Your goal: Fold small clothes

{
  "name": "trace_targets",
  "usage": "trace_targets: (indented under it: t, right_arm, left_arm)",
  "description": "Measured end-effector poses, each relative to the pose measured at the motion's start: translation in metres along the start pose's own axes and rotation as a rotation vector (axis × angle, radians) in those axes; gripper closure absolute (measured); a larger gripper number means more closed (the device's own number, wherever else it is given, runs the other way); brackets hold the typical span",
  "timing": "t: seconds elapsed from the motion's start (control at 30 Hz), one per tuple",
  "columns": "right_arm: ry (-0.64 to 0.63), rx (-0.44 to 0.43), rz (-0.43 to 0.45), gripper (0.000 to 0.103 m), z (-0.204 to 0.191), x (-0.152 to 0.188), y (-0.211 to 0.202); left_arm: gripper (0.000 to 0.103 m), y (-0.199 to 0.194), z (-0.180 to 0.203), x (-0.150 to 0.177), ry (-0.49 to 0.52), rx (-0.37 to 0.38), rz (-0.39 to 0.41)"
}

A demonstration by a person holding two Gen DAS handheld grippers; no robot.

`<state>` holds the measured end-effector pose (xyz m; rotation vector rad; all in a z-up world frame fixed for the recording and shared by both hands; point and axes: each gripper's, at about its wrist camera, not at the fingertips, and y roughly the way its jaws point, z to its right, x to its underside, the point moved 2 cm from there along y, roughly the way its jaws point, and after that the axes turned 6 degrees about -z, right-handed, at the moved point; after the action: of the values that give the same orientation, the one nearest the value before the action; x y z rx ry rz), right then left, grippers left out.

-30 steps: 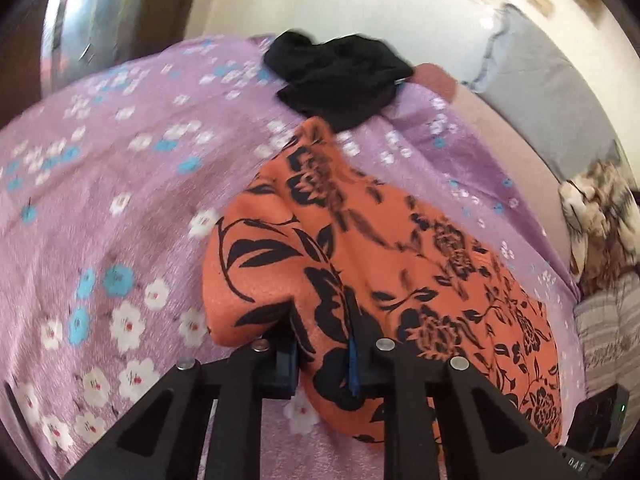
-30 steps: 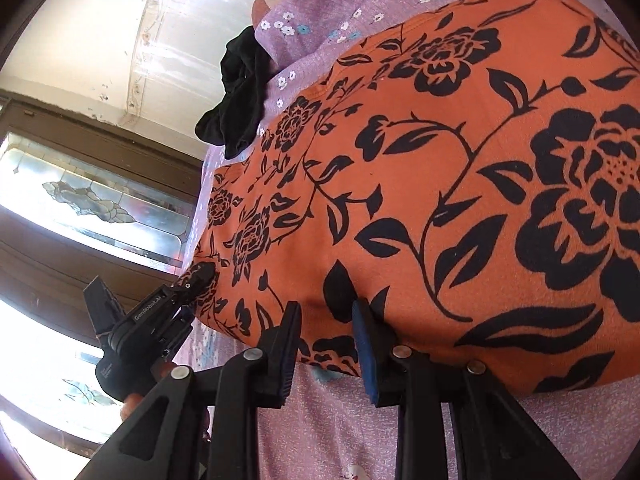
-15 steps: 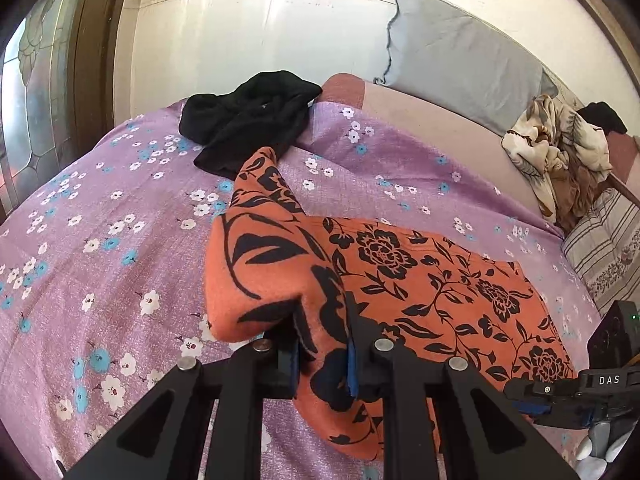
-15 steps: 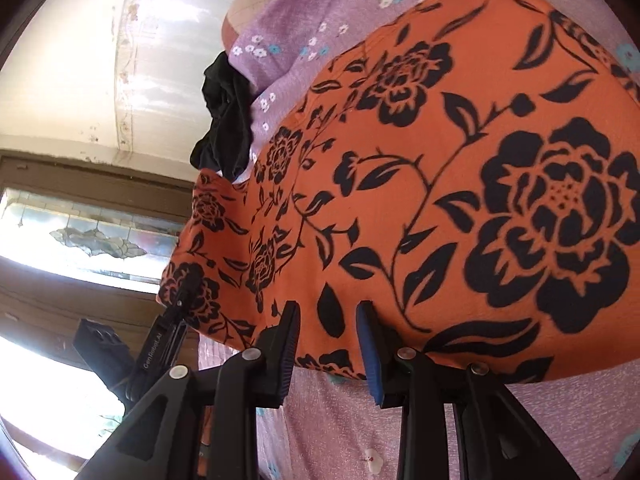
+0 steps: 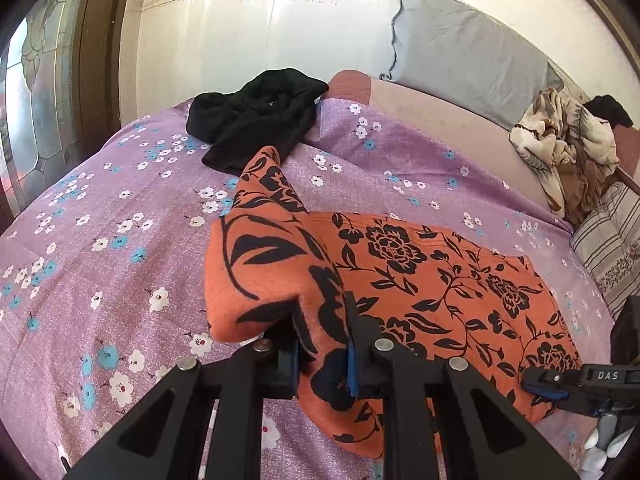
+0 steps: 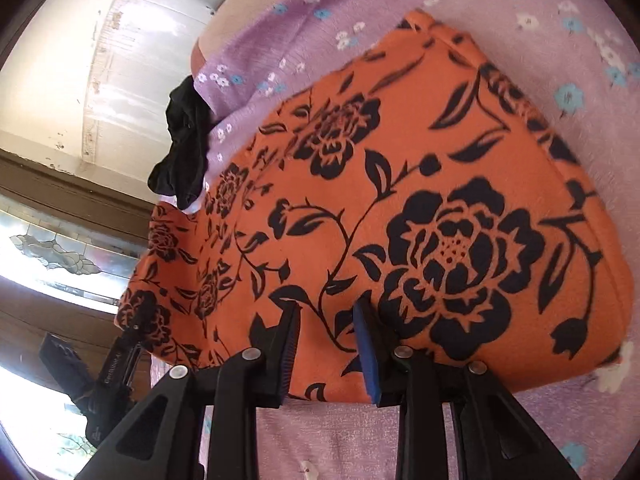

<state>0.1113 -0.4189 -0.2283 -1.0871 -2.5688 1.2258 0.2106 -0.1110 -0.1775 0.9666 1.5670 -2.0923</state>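
An orange garment with black flowers (image 5: 432,280) lies on the purple flowered bedspread (image 5: 100,208). My left gripper (image 5: 322,340) is shut on the garment's near left edge, which bunches up between the pads. In the right wrist view the garment (image 6: 400,184) fills the middle, and my right gripper (image 6: 326,344) is shut on its near edge. The right gripper also shows in the left wrist view (image 5: 556,384) at the garment's right corner. The left gripper shows in the right wrist view (image 6: 132,332) at the far left corner.
A crumpled black garment (image 5: 256,120) lies at the bed's far end, also in the right wrist view (image 6: 182,148). A grey pillow (image 5: 460,52) leans on the wall. A beige patterned cloth heap (image 5: 568,148) and a striped cushion (image 5: 608,248) sit at the right. A stained-glass window (image 5: 36,92) is at the left.
The left gripper has swung and levelled out, bringing the wall and pillow into view with the garment edge still held. The right gripper has moved along with the garment, which now lies flatter.
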Motion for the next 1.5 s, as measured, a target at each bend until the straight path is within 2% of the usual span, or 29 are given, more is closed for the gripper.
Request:
trace_targets:
  t: [0.13, 0.33, 0.6, 0.77, 0.87, 0.9, 0.93, 0.97, 1.0, 1.07, 1.13, 1.2, 1.3, 1.4, 1.43, 1.5]
  right_arm:
    - [0.009, -0.059, 0.025, 0.071, 0.001, 0.003, -0.020]
    - [0.050, -0.038, 0.065, 0.070, 0.028, 0.002, -0.053]
    - [0.029, -0.101, 0.158, 0.070, 0.038, -0.019, -0.083]
    - [0.014, -0.142, 0.202, 0.070, 0.039, -0.032, -0.094]
    - [0.028, -0.211, 0.208, 0.069, 0.042, -0.039, -0.097]
    - [0.036, -0.231, 0.204, 0.067, 0.042, -0.041, -0.097]
    - [0.042, -0.239, 0.195, 0.058, 0.041, -0.043, -0.095]
    - [0.050, -0.242, 0.186, 0.035, 0.040, -0.044, -0.093]
    - [0.059, -0.237, 0.185, 0.028, 0.038, -0.044, -0.092]
    - [0.042, -0.259, 0.167, 0.027, 0.033, -0.044, -0.088]
    - [0.039, -0.281, 0.136, 0.027, 0.028, -0.044, -0.081]
    - [0.047, -0.290, 0.116, 0.027, 0.025, -0.044, -0.071]
    - [0.064, -0.277, 0.081, 0.027, 0.019, -0.048, -0.055]
    - [0.045, -0.193, 0.053, 0.027, 0.011, -0.058, -0.039]
    - [0.044, -0.171, 0.034, 0.027, 0.011, -0.062, -0.031]
    - [0.079, -0.181, -0.012, 0.027, 0.013, -0.067, -0.014]
  left_arm:
    - [0.085, -0.002, 0.005, 0.002, 0.042, -0.016, 0.004]
    - [0.085, -0.014, 0.024, 0.000, 0.126, -0.026, 0.017]
    - [0.085, -0.030, 0.093, -0.009, 0.270, -0.016, 0.025]
    - [0.085, -0.027, 0.154, -0.008, 0.352, 0.055, 0.007]
    - [0.084, -0.016, 0.189, 0.005, 0.403, 0.104, -0.038]
    - [0.083, -0.013, 0.194, 0.010, 0.401, 0.131, -0.067]
    - [0.078, -0.011, 0.195, 0.013, 0.388, 0.169, -0.104]
    - [0.074, -0.012, 0.192, 0.016, 0.367, 0.212, -0.136]
    - [0.071, -0.015, 0.186, 0.018, 0.345, 0.253, -0.155]
    - [0.047, -0.029, 0.165, 0.018, 0.316, 0.309, -0.138]
    - [0.034, -0.048, 0.140, 0.013, 0.294, 0.316, -0.067]
    - [0.032, -0.059, 0.116, 0.005, 0.268, 0.302, -0.017]
    - [0.026, -0.054, 0.081, 0.000, 0.205, 0.260, -0.011]
    - [0.026, -0.023, 0.055, 0.006, 0.150, 0.194, -0.066]
    - [0.026, -0.010, 0.050, 0.011, 0.143, 0.170, -0.099]
    - [0.026, 0.019, 0.045, 0.021, 0.150, 0.130, -0.201]
